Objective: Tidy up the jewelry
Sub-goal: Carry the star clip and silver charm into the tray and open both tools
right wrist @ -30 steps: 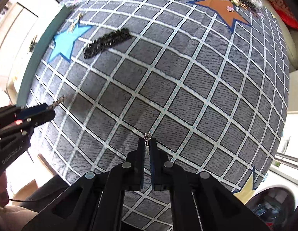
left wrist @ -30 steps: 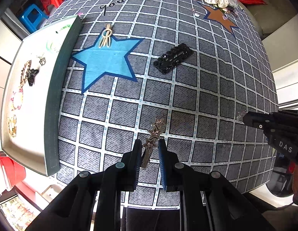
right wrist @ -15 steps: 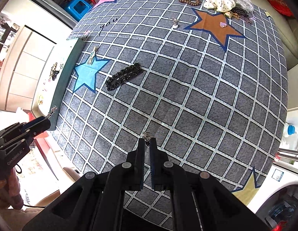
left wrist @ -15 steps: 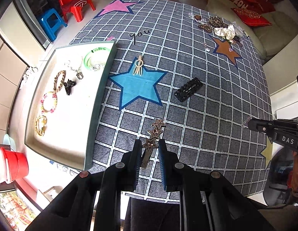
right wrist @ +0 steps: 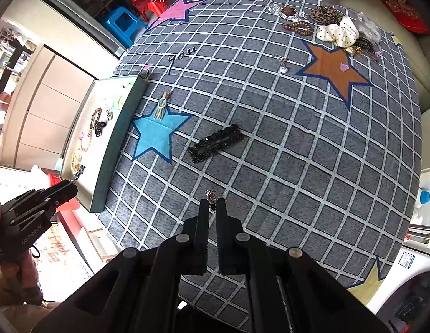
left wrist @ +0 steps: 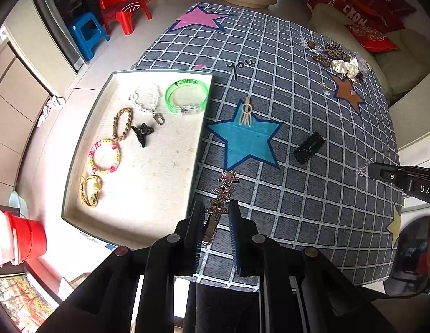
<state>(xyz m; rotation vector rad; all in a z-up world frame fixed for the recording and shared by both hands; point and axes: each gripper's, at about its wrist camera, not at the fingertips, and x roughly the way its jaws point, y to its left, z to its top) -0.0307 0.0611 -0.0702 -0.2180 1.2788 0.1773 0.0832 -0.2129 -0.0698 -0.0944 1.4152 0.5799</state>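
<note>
My left gripper (left wrist: pixel 216 208) is shut on a star-studded hair clip (left wrist: pixel 224 191) and holds it high above the checked cloth, beside the near right edge of the white tray (left wrist: pixel 159 194). The tray holds a green bangle (left wrist: pixel 186 97), a bead bracelet (left wrist: pixel 105 157) and other pieces. My right gripper (right wrist: pixel 213 200) is shut on a small silver trinket (right wrist: pixel 211 195), also held above the cloth; it shows in the left wrist view (left wrist: pixel 368 169). A black hair clip (right wrist: pixel 216 143) and a beige clip (right wrist: pixel 161 107) lie on the cloth.
A pile of scrunchies and hair ties (right wrist: pixel 337 32) sits at the table's far right corner. A small earring (right wrist: pixel 282 65) lies near the orange star. A red cup (left wrist: pixel 23 238) stands left of the tray. Red and blue stools (left wrist: pixel 104 25) stand beyond the table.
Both grippers have risen well above the table with their pieces still held. The left one has shifted toward the tray, which now shows fully.
</note>
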